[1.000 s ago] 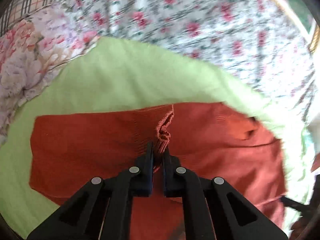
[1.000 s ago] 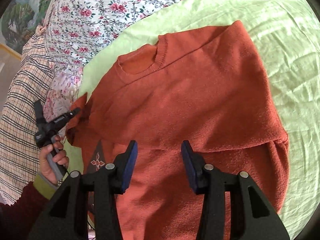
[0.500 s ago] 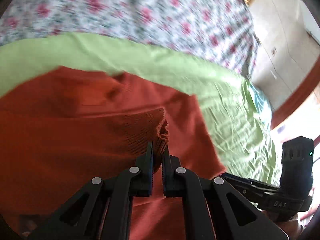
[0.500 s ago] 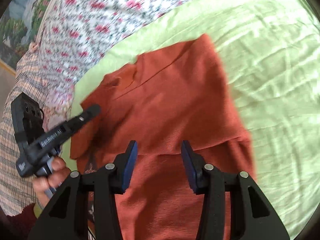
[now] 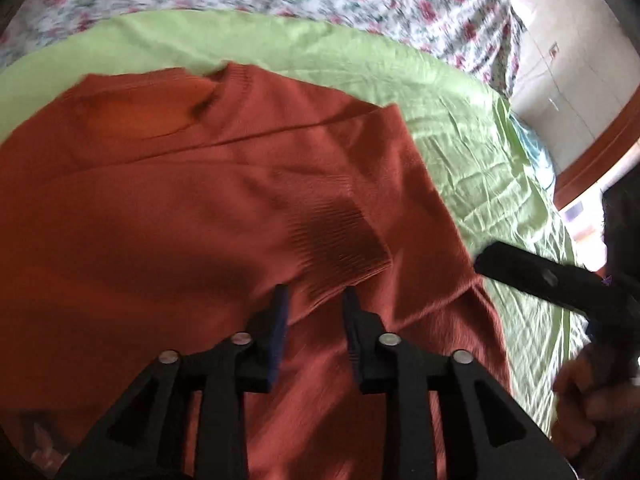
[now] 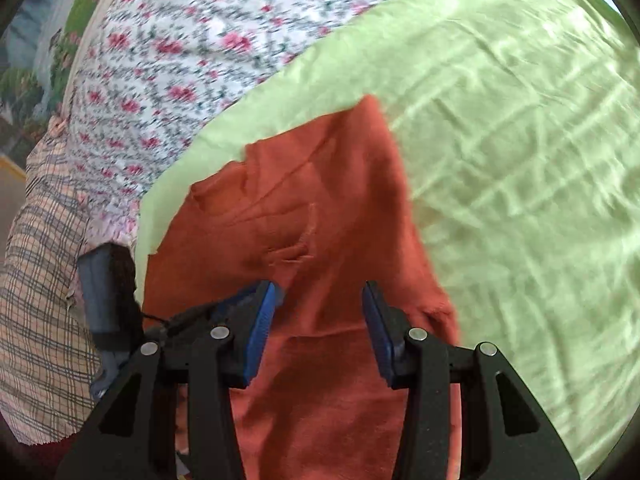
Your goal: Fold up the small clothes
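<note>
Sweater: a rust-red knit sweater [image 5: 208, 208] lies flat on a light green sheet [image 5: 472, 152], neck opening toward the far side
Sleeve: one sleeve is folded across the body; its ribbed cuff [image 5: 340, 244] lies on the chest just beyond the left gripper's tips
Left gripper: left gripper [image 5: 314, 304] has just been opening; its jaws stand apart above the sweater, the cuff's near edge in the gap, pads not pressing on it
Right gripper: right gripper [image 6: 318, 300] hovers over the lower part of the sweater with jaws well apart and nothing clamped between them
Right gripper in the left view: its black body shows at the right edge, over the green sheet, held by a hand [image 5: 592, 400]
Bed: floral bedding [image 6: 168, 64] lies beyond the green sheet, a checked cloth [image 6: 44, 280] to the left
</note>
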Motion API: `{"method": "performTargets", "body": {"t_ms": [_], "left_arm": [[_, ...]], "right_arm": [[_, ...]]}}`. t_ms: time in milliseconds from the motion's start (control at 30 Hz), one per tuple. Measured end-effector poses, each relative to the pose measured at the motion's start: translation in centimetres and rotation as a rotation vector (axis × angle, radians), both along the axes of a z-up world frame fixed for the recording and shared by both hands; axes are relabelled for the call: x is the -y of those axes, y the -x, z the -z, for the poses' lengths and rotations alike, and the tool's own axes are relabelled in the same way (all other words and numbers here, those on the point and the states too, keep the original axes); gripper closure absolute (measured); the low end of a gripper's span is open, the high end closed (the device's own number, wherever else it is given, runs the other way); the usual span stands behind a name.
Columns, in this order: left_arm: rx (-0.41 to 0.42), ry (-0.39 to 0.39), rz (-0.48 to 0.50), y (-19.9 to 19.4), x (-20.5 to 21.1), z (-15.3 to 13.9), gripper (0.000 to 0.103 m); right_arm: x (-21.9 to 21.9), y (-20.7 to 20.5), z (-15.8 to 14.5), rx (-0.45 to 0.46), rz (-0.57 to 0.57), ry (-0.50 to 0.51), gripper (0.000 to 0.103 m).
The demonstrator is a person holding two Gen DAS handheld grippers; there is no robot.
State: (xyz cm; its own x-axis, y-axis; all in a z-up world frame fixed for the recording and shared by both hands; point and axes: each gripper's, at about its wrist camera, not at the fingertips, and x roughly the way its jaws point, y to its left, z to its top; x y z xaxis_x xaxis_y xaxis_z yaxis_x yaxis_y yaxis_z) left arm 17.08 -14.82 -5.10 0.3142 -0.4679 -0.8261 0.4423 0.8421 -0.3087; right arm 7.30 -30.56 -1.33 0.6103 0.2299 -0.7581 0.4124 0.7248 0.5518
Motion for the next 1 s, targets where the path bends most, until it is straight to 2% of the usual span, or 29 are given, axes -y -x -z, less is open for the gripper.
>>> {"method": "performTargets", "body": {"t_ms": [133,267,433,467,500,533,567,633,733,833,933,1000], "left_arm": [[0.035,-0.061,-0.100,2.1,-6.0,-1.4,0.064],[0.071,-0.200,-0.343,3.8,-14.4,-1.4,0.064],[0.046,-0.271,-0.602,3.8,-22.5,-0.2,0.064],[0.040,-0.269,-0.623,3.5,-23.4,0.0,0.064],[0.032,-0.276,-0.638,3.0,-24.1,0.4,0.064],[0.028,-0.282,-0.641,2.5,-24.4,0.7,0.064],[0.026,-0.288,-0.645,2.0,-24.5,0.9,0.064],[0.032,-0.290,-0.651,1.0,-24.6,1.2,0.064],[0.037,-0.290,-0.668,0.0,-24.7,1.3,0.064],[0.035,-0.287,-0.682,-0.4,-25.1,1.3,0.064],[0.038,-0.286,-0.680,-1.0,-25.2,1.2,0.065],[0.031,-0.266,-0.692,-1.0,-25.5,1.1,0.069]], "right_arm": [[-1.4,-2.9,1.2,-0.004,-0.065,0.010,0.049],[-2.1,-5.1,3.2,-0.055,-0.076,0.022,0.049],[-2.7,-6.3,4.9,-0.093,-0.087,0.021,0.049],[-3.0,-6.6,5.2,-0.095,-0.100,0.018,0.054],[-3.2,-6.8,5.4,-0.099,-0.105,0.025,0.074],[-3.4,-7.0,5.5,-0.113,-0.106,0.042,0.087],[-3.5,-7.4,5.8,-0.138,-0.108,0.054,0.094],[-3.7,-7.9,5.5,-0.129,-0.110,0.041,0.095],[-4.0,-8.0,2.4,-0.032,-0.121,0.066,0.095],[-2.0,-6.2,-0.7,0.064,-0.057,0.071,0.095],[0.6,-5.0,0.3,0.008,0.006,0.105,0.095],[1.7,-4.5,1.3,-0.014,0.033,0.070,0.095]]}}
